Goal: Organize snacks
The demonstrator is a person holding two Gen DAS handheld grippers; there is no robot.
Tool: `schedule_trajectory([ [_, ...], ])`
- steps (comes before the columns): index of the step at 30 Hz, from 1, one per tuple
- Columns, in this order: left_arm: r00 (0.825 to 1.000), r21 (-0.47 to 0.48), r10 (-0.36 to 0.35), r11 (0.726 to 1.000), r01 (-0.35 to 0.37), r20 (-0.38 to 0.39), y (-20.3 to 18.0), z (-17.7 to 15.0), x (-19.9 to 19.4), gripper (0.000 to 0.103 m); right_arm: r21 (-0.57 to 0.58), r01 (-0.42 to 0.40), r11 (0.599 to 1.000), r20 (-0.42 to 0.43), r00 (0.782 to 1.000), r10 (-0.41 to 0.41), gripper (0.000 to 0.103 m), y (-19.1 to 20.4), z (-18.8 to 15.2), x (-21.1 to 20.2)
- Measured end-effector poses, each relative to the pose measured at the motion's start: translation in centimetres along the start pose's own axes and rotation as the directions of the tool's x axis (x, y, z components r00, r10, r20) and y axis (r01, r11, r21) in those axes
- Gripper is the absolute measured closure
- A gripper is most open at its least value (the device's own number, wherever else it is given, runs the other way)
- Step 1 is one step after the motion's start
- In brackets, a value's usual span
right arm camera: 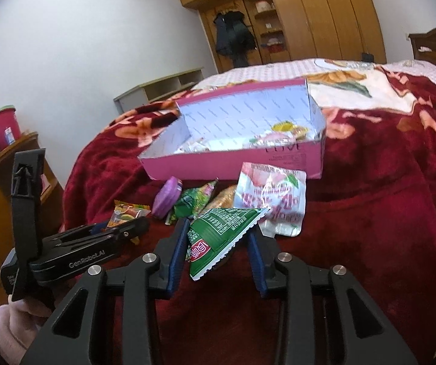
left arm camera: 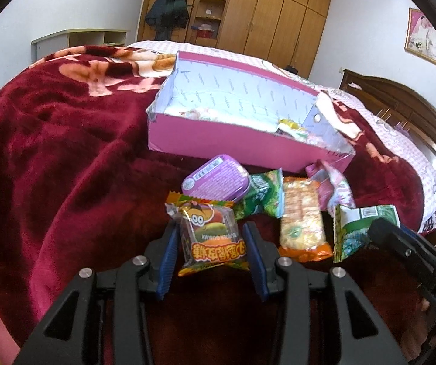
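**Two grippers, two packets, one pink box on the bed**

Red flowered blanket [left arm camera: 50, 152] covers the bed, with a wooden wardrobe [left arm camera: 278, 15] behind. From the left wrist camera, one pink box [left arm camera: 218, 140] sits open toward the middle of the blanket, a few wrapped snacks inside it. Before its near wall lie five loose items: one purple tin [left arm camera: 214, 176], one green packet [left arm camera: 263, 197], one orange cracker pack [left arm camera: 301, 222], one pink pouch [left arm camera: 333, 188] and a second green packet [left arm camera: 357, 228]. The left gripper [left arm camera: 210, 249] has its fingers clamped on one orange gummy packet [left arm camera: 210, 234]. The right gripper shows at the right edge, on the second green packet.

From the right wrist camera, the same box [right arm camera: 233, 164] stands ahead. The right gripper [right arm camera: 218, 252] has its fingers pressed on one green packet [right arm camera: 218, 237], lifted just off the blanket [right arm camera: 369, 213]. Behind it lie the pink pouch [right arm camera: 269, 203], the purple tin [right arm camera: 166, 197], another green packet [right arm camera: 193, 200] and the cracker pack [right arm camera: 225, 197]. The left gripper [right arm camera: 117, 228] at the left holds the gummy packet [right arm camera: 126, 213].
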State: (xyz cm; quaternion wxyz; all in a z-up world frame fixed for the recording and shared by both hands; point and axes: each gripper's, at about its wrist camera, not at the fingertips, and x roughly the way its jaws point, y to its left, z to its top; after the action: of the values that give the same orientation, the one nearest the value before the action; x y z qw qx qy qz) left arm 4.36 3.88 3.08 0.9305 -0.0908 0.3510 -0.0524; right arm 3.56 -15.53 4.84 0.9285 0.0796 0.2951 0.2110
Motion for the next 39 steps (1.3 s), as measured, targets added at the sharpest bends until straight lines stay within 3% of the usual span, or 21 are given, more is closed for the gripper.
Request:
schedule_trajectory([
  [24, 0.995, 0.053, -0.016, 0.999, 0.011, 0.102, -1.4, 3.9, -3.1, 0.059, -0.005, 0.010, 1.000, 0.091, 0.996, -0.010, 0.065, -0.4, 2.7, -3.0],
  [39, 0.990, 0.074, -0.003, 0.997, -0.007, 0.139, -1.5, 8.8, -1.0, 0.059, -0.075, 0.015, 0.997, 0.116, 0.993, -0.006, 0.065, 0.1, 6.9, -1.4],
])
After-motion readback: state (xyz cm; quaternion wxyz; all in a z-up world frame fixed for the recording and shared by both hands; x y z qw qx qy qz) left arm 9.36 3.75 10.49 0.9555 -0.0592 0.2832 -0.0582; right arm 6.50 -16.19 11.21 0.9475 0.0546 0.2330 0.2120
